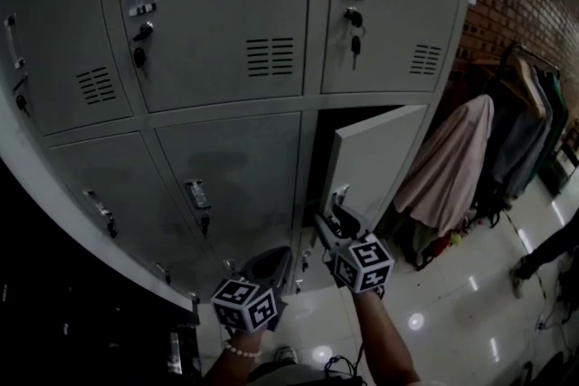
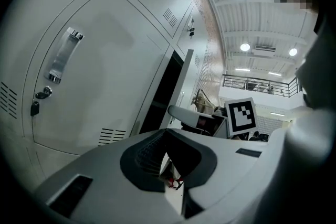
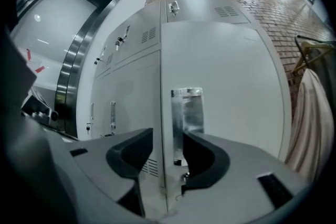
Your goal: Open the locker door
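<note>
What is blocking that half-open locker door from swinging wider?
Nothing visible. The right gripper holds its open jaws astride the free edge of the locker door. The hanging clothes past its hinge side might meet it if swung fully.

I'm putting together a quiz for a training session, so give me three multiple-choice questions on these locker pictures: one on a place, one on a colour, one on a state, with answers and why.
1. Which locker door stands ajar? A upper left; B upper right; C lower right.
2. What colour are the lockers? A grey; B blue; C red.
3. How do the jaws of the right gripper stand? A shut on nothing; B apart, astride the door's edge; C clamped on a key.
Answers: 1 C, the lower right door swings out from a dark opening. 2 A, every door is grey. 3 B, the right gripper view shows the door's edge between separated pads.
</note>
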Action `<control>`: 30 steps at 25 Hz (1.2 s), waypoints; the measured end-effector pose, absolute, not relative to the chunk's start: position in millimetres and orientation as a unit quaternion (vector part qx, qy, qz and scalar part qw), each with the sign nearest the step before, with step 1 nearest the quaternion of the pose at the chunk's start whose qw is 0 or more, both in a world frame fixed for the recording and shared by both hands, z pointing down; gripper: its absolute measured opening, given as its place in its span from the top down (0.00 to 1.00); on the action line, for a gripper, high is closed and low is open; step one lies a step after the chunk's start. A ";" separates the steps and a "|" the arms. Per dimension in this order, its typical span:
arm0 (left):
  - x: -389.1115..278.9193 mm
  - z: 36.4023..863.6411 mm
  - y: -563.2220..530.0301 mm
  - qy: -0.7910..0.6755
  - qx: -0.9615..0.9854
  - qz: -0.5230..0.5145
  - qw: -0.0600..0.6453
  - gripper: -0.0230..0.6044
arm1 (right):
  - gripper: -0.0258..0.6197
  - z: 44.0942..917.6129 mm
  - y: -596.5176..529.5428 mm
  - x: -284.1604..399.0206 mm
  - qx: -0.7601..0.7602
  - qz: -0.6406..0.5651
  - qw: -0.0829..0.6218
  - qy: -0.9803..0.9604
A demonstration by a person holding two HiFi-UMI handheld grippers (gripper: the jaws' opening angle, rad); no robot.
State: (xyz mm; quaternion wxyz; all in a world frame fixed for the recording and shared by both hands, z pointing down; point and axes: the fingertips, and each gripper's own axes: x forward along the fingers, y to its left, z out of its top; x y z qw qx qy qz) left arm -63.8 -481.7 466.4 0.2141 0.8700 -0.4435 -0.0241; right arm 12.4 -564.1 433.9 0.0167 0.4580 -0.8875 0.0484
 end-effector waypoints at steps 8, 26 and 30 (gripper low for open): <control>-22.8 463.2 -448.5 -0.423 0.880 -0.027 0.213 0.98 | 0.67 431.6 -518.8 51.2 0.459 0.044 0.009 -0.887; 39.0 460.9 -409.9 -0.402 0.888 -0.021 0.221 0.98 | 0.69 431.1 -467.9 136.0 0.495 0.021 0.038 -0.868; 56.3 459.6 -405.9 -0.386 0.897 -0.018 0.216 0.98 | 0.71 432.3 -453.3 170.8 0.513 0.034 0.032 -0.857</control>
